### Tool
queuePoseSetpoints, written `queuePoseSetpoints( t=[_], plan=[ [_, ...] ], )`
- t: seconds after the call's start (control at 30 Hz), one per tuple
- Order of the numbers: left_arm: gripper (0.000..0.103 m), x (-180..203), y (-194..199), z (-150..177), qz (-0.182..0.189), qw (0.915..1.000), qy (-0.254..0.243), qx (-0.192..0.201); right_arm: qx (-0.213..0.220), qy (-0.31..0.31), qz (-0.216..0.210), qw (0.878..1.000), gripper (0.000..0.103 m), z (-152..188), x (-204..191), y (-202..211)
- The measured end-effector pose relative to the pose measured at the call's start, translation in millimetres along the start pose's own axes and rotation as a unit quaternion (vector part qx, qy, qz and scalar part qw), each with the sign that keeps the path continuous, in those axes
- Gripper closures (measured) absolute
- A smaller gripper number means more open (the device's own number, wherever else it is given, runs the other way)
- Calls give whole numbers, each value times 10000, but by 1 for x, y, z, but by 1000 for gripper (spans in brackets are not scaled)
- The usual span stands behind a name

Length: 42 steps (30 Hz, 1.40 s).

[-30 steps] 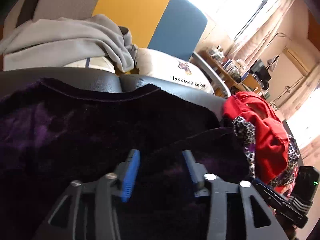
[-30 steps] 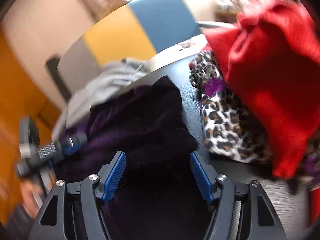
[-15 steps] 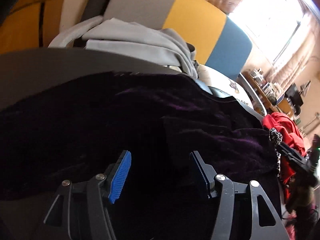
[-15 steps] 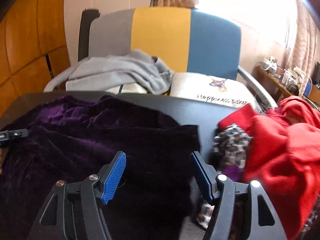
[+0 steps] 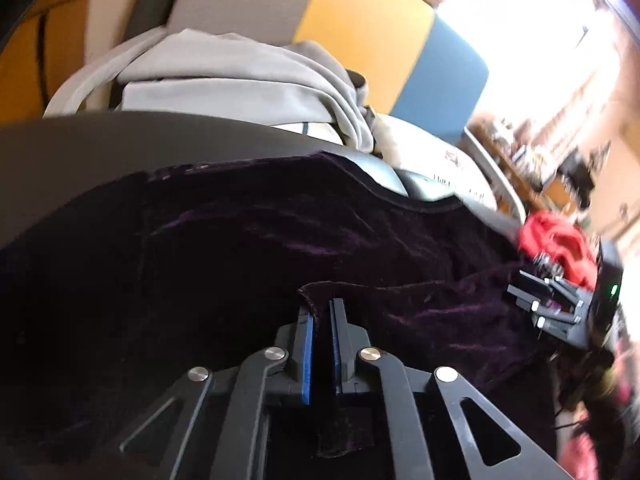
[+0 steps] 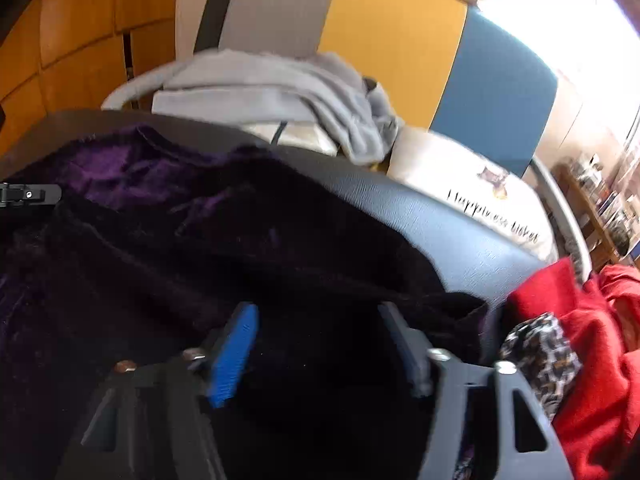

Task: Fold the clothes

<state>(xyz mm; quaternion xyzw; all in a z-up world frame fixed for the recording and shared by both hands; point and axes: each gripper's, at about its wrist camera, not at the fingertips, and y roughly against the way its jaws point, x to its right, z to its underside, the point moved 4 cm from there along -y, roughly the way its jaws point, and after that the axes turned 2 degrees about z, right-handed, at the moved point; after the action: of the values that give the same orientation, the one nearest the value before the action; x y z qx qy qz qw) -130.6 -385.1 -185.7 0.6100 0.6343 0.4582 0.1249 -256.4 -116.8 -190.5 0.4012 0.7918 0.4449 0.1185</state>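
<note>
Since the earlier frame the left gripper (image 5: pixel 320 316) has slid across the dark purple velvet garment (image 5: pixel 248 248) and its jaws have just closed, so the blue pads (image 5: pixel 307 354) now pinch a raised fold of the cloth edge between them with almost no gap. In the left wrist view the garment lies spread over the black table (image 5: pixel 72 152), its bound hem curving along the far side; the nap is soft and short, catching violet glints along the creases. Beyond it a grey sweatshirt (image 5: pixel 240 76) is heaped on a chair (image 5: pixel 368 28) with grey, yellow and blue panels, and the right gripper shows at the right edge near a red garment (image 5: pixel 556 240). In the right wrist view the right gripper (image 6: pixel 320 344) has rolled upright from the sideways tilt of a second ago, and its jaws have just been narrowing; they stand partly open over the same velvet, the cloth between them but, as far as the blurred picture shows, not yet pressed by the pads. To its right the red knit lies bunched over a leopard-print piece (image 6: pixel 540 352), and a cream cushion (image 6: pixel 460 176) with printed lettering rests on the chair seat. This looks like the grasping step before a fold: the left side is secured, and the next move probably calls for the right jaws to finish closing on the edge, then both hands lifting evenly so that the slippery, limp pile does not sag or slide.
</note>
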Motion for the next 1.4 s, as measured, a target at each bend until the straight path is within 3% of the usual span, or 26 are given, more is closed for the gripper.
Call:
queuePoseSetpoints(
  t=[0.1,0.23,0.27,0.33,0.43,0.53,0.6,0.63,0.7,0.77,0.87,0.93,1.03,1.17,1.23,1.27,1.33,1.4],
  plan=[
    [98,0,11,-2,1,9996,69,260,66,-8,-36,10000,94,1,-3,0],
    [98,-10,48,-7,76,9958,383,829,324,-75,-142,9993,97,-5,-6,12],
    [98,-13,55,-8,-69,9949,378,935,428,-135,-174,9988,97,-8,-6,17],
    [98,-20,56,-6,-305,9947,390,901,556,-272,-246,9978,97,-12,-6,22],
    [97,-39,40,3,-454,9958,625,488,473,-404,-328,9975,97,-14,-8,15],
    [88,-47,29,13,-527,9938,934,283,260,-597,-461,9968,94,-8,-5,1],
    [75,-45,40,14,-414,9912,1164,484,261,-808,-533,9950,86,-4,3,0],
    [69,-41,49,15,-345,9905,1161,647,271,-912,-499,9942,84,-4,8,3],
    [47,-33,67,17,-193,9886,1139,962,378,-1055,-472,9926,83,-2,16,11],
    [39,-14,68,21,9,9922,794,966,317,-1071,-370,9930,80,1,21,8],
    [38,9,48,33,-183,9976,251,626,227,-935,-41,9953,79,7,26,1],
    [38,10,28,43,-241,9990,181,324,174,-921,184,9954,79,13,31,2],
    [39,12,14,49,-673,9965,-121,481,218,-1011,261,9943,79,23,39,5],
    [40,13,15,47,-837,9956,-183,379,203,-1097,257,9934,77,23,44,5],
    [52,7,24,47,-1006,9944,-96,316,181,-1042,411,9935,74,22,43,5],
    [53,1,37,51,-856,9955,162,366,150,-1027,525,9932,71,22,44,5],
    [52,-13,65,60,-563,9950,672,474,33,-1057,750,9916,67,23,43,12],
    [41,-34,97,78,-422,9908,1082,694,158,-1057,728,9916,65,26,33,31]
  ],
)
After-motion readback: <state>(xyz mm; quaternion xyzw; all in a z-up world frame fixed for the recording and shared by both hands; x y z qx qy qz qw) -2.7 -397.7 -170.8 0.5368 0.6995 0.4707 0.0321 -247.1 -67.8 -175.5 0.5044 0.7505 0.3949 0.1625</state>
